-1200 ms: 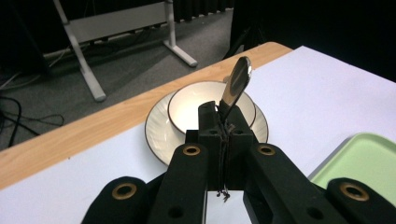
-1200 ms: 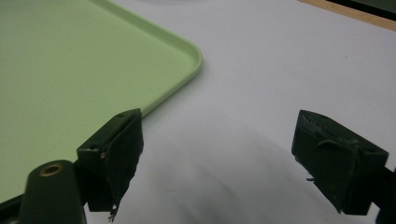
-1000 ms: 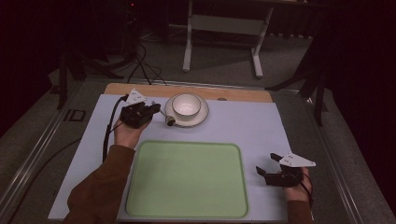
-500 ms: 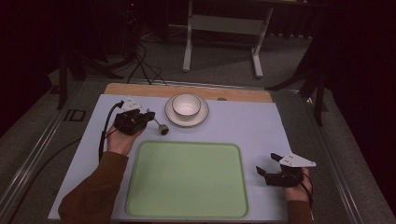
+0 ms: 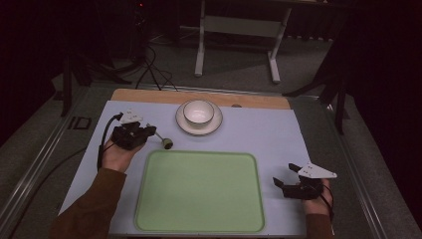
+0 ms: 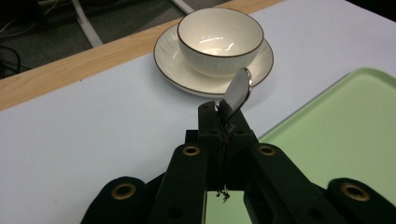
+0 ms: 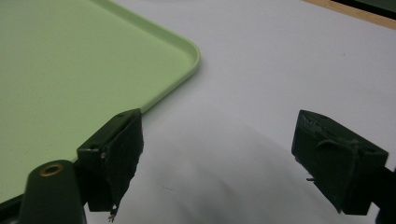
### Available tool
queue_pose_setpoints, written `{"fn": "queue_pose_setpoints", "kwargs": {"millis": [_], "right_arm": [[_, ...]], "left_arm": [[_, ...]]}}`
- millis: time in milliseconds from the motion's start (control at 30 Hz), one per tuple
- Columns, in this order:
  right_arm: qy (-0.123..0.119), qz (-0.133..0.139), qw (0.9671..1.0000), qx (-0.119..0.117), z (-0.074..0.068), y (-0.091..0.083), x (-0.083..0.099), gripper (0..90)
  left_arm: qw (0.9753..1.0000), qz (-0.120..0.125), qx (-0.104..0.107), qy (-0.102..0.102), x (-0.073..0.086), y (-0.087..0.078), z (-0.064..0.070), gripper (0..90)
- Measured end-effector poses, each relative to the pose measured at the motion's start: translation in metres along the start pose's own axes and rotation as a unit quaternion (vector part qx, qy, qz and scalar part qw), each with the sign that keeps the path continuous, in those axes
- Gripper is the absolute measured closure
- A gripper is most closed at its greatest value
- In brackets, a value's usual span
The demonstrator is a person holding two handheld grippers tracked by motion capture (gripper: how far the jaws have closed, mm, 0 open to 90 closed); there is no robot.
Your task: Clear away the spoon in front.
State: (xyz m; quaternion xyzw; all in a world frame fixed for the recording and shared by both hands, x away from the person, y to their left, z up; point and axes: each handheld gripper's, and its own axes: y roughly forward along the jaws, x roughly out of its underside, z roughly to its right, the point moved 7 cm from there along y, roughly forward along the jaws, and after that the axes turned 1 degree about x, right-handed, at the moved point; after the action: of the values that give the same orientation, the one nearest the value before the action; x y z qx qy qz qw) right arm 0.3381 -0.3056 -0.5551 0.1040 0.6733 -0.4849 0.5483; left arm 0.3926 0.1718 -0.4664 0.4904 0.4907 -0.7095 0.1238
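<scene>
While raised, left claw (image 5: 149, 132) around spoon (image 6: 237, 88).

Room dim, dark walls. Grey carpeted floor (image 5: 239, 59). White-legged metal table frame (image 5: 239, 30) at far centre. Black cables (image 5: 154, 64) trail across floor, far left. Pale lavender-white surface (image 5: 263, 134) with light wooden far edge strip (image 5: 149, 95); grey metal rail (image 5: 45, 149) along left.

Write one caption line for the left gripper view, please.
Left gripper shut on a shiny metal spoon, before a cream ceramic bowl on its saucer.
</scene>
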Motion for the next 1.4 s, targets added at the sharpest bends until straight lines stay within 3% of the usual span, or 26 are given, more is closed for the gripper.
{"fn": "queue_pose_setpoints", "kwargs": {"millis": [267,433,700,900,1200,1400], "right_arm": [[0.000,0.000,1.0000,0.000,0.000,0.000,0.000,16.3],[-0.001,-0.002,1.0000,0.000,0.000,0.001,0.000,16.4],[0.000,-0.002,1.0000,0.001,0.000,0.001,0.000,16.4],[0.000,0.000,1.0000,0.000,0.000,0.000,0.000,16.4],[0.000,0.001,1.0000,0.000,0.000,0.000,0.000,16.4],[-0.001,0.001,1.0000,0.000,0.000,0.000,0.000,16.4]], "left_arm": [[0.9997,-0.020,0.016,-0.003,0.012,-0.010,0.002,88.3],[0.9997,-0.022,0.010,-0.011,0.015,-0.008,-0.004,87.8],[0.9998,-0.001,-0.016,-0.016,0.007,0.013,-0.013,85.5],[0.9996,0.011,-0.025,-0.004,0.001,0.032,-0.017,84.0],[0.9991,0.019,-0.022,-0.030,0.005,0.049,-0.028,83.3],[0.9985,0.028,0.004,-0.047,0.008,0.048,-0.022,84.4]]}}
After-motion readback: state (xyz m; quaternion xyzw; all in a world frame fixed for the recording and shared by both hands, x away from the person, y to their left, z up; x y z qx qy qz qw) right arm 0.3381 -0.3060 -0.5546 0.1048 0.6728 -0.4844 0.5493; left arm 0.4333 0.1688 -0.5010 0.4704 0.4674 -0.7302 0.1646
